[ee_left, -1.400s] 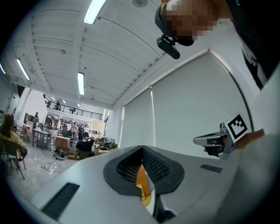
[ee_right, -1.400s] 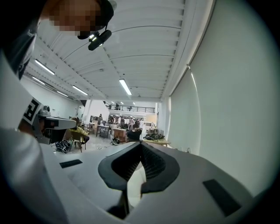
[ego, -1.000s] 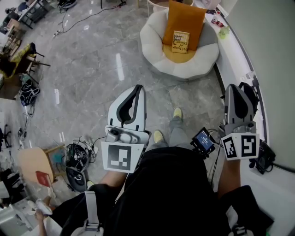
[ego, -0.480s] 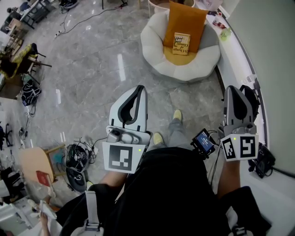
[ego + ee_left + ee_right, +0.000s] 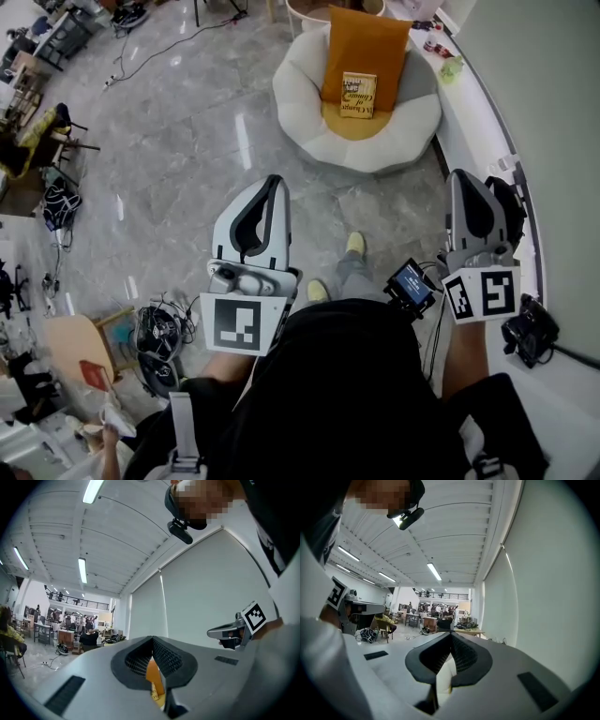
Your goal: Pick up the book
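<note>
The book (image 5: 358, 95), yellowish with dark print, leans upright against an orange cushion (image 5: 367, 42) in a round white chair (image 5: 319, 141) at the top of the head view. My left gripper (image 5: 277, 182) and right gripper (image 5: 458, 176) are held level at waist height, well short of the chair, both pointing toward it. Each has its jaws together with nothing between them. In the left gripper view the left gripper (image 5: 152, 641) shows the orange cushion (image 5: 153, 677) and a strip of the book (image 5: 155, 694) through the loop behind its tips. The right gripper (image 5: 451, 635) shows only pale chair fabric there.
A curved white ledge (image 5: 487, 122) with small items runs along the wall to the right of the chair. Cables, a bag (image 5: 157, 328) and a wooden stool (image 5: 70, 342) lie on the grey marble floor (image 5: 187, 159) at the left. A small screen device (image 5: 412, 285) hangs at my waist.
The chair and book have slid lower and slightly left in the head view as the person stepped toward them. Both grippers travelled along, still shut.
</note>
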Tool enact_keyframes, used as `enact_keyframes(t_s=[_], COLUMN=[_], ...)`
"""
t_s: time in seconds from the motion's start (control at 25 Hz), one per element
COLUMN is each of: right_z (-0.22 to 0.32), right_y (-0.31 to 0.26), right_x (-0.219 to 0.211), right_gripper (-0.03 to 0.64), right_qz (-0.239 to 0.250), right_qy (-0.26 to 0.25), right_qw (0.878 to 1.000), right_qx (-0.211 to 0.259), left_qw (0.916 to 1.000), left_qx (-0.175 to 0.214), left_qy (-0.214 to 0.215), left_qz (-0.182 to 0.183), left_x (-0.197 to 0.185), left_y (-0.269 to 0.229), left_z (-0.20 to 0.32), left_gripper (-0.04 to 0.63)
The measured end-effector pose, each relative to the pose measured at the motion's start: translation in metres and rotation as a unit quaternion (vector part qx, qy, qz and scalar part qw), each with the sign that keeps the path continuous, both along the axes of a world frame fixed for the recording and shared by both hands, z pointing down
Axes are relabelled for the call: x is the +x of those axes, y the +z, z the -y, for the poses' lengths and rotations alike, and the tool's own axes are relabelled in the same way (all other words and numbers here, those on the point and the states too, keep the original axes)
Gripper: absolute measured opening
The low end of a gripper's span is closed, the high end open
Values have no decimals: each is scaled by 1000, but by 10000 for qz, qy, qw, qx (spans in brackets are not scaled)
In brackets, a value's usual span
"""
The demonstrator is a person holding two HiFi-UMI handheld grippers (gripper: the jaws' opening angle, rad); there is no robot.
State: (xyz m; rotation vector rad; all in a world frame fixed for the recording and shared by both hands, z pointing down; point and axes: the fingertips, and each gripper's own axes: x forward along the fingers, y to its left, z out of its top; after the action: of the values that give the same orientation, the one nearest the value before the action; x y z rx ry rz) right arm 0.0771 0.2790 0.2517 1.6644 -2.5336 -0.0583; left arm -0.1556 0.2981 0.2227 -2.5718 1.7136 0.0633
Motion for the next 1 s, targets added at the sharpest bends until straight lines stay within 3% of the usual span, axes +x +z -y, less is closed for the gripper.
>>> enact_keyframes(t_s=[0.68, 1.0], right_z=[113, 149], right_y=[24, 27], right_x=[45, 62], right_gripper=[14, 14], right_qz=[154, 209], right_qy=[-178, -329], right_qw=[9993, 9989], right_qx=[-293, -273], left_qw=[9997, 9995], left_qx=[-204, -174], left_qy=[-32, -131], left_qz=[126, 219], left_x=[60, 84], left_y=[12, 10], left_z=[116, 147], left_gripper=[11, 11])
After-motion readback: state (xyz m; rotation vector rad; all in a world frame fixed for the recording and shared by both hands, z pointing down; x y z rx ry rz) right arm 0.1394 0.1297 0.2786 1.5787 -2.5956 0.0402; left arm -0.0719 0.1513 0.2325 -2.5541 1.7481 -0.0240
